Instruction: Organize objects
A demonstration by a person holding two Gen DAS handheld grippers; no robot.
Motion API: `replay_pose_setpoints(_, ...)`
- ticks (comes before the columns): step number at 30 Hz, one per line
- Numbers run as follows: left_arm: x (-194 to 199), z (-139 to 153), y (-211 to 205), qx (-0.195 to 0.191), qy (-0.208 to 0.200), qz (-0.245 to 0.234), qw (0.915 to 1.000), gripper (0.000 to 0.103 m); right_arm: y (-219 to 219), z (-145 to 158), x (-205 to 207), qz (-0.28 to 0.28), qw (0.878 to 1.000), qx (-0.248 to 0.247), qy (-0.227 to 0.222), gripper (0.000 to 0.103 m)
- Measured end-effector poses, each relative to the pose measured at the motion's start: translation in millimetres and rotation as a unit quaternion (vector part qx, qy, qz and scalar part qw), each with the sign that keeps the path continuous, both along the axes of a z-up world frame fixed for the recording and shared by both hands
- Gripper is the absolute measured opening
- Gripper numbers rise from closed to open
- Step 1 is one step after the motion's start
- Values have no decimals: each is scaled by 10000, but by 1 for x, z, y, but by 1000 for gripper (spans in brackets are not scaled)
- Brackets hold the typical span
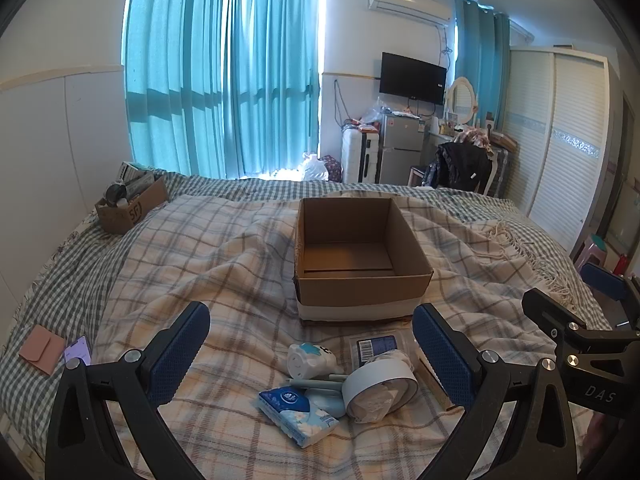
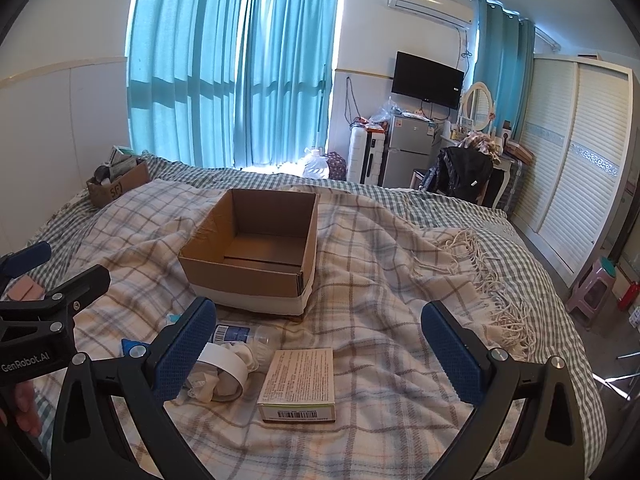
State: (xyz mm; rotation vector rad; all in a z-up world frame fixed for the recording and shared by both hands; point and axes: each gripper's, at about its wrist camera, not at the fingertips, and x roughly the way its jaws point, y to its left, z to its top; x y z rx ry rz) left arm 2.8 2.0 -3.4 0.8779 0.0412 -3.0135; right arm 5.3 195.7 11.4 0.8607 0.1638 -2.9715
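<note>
An empty open cardboard box (image 1: 362,258) (image 2: 256,252) sits on the plaid blanket. In front of it lies a small pile: a blue tissue pack (image 1: 296,410), a white roll with cloth inside (image 1: 378,390) (image 2: 222,372), a white and blue toy-like item (image 1: 310,358), a labelled clear packet (image 1: 376,348) (image 2: 240,334) and a flat beige carton (image 2: 298,386). My left gripper (image 1: 312,354) is open above the pile. My right gripper (image 2: 318,346) is open above the carton.
A smaller cardboard box (image 1: 130,204) with clutter stands at the bed's far left. A pink wallet (image 1: 42,348) and a phone (image 1: 78,354) lie at the left edge. A blanket fringe (image 2: 492,280) runs along the right. A pink stool (image 2: 592,292) stands beside the bed.
</note>
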Motion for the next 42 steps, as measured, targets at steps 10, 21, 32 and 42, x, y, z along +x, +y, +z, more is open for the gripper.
replay_pose_setpoints(10,0,0,-1,20,-66,-29,10000,103,0,0,-1,-5,10000,-7,-1,103)
replay_pose_setpoints(21,1,-2,-2,78,-114,3,9999,103,0,-1,1,-31,10000,1,-4,103)
replay_pose_setpoints(32,0,-4,1,98,-161,-42,9998,103,-1,-1,5,29,10000,-5,-29,103)
replay_pose_setpoints(42,-3,-14,9,74,-299,-142,9994,103,-2,-6,3,146,9997,94,-157,103)
